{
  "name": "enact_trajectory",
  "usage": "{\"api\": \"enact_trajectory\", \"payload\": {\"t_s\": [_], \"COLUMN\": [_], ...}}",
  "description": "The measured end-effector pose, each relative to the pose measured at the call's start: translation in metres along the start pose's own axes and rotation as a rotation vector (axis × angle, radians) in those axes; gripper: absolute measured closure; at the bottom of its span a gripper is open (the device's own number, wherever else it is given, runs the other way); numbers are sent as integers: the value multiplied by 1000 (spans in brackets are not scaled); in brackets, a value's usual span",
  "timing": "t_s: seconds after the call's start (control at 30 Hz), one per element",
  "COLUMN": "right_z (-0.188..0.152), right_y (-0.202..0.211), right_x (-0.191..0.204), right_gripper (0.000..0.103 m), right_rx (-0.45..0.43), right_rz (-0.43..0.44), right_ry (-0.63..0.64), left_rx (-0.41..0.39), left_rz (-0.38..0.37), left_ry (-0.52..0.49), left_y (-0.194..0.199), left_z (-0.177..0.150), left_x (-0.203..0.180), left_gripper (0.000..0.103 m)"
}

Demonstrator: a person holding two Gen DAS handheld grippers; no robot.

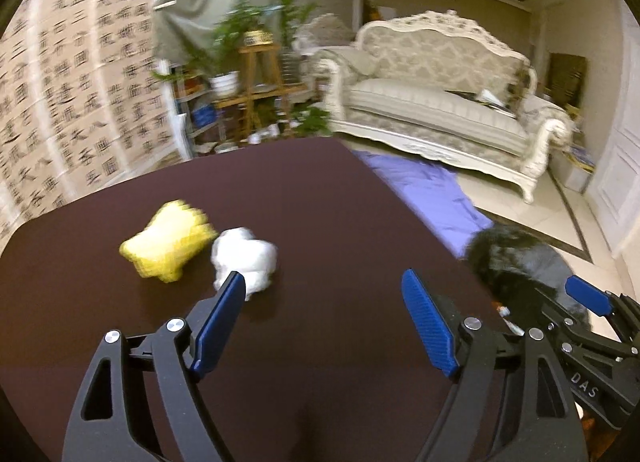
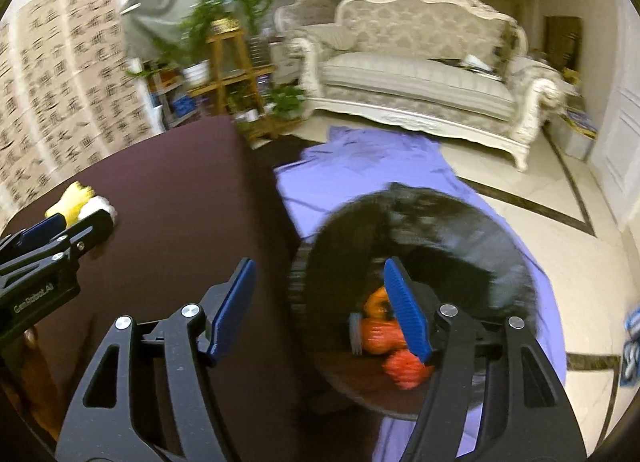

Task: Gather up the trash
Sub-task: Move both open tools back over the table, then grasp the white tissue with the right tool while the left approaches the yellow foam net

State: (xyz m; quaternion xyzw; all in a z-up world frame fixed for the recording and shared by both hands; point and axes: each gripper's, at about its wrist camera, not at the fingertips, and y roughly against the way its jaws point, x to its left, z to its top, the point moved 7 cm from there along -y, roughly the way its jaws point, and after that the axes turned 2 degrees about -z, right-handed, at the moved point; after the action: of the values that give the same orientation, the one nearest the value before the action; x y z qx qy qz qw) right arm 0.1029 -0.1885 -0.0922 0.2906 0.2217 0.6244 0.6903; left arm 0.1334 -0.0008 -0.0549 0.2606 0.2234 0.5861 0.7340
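A crumpled yellow wad [image 1: 168, 246] and a crumpled white paper ball [image 1: 244, 258] lie touching each other on the dark brown matte surface [image 1: 320, 202]. Above that surface the left gripper [image 1: 324, 322] hangs with its ribbed blue pads spread apart and nothing between them. Only the right wrist view looks into the round bin lined with a black plastic bag [image 2: 420, 230] on the floor beside the surface, with orange crumpled trash [image 2: 396, 338] inside. Over its rim the right gripper [image 2: 320, 310] stands parted and empty. Purple cloth [image 2: 360, 166] lies under the bin.
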Motion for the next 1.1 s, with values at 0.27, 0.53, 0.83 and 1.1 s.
{"api": "enact_trajectory", "payload": {"t_s": [0.27, 0.53, 0.83, 1.1], "right_z": [1, 12, 32, 29], "right_y": [-10, -27, -58, -70], "right_x": [104, 177, 205, 203], "right_gripper": [37, 37, 38, 71], "right_rx": [36, 52, 80, 129], "right_rz": [150, 217, 191, 182], "right_ry": [141, 211, 211, 221], "left_rx": [24, 44, 72, 70], "left_rz": [176, 311, 332, 283], "left_ry": [87, 157, 225, 205], "left_y": [6, 12, 12, 5], "left_z": [-15, -31, -40, -35], "left_x": [89, 157, 193, 179], "left_gripper": [25, 25, 25, 25]}}
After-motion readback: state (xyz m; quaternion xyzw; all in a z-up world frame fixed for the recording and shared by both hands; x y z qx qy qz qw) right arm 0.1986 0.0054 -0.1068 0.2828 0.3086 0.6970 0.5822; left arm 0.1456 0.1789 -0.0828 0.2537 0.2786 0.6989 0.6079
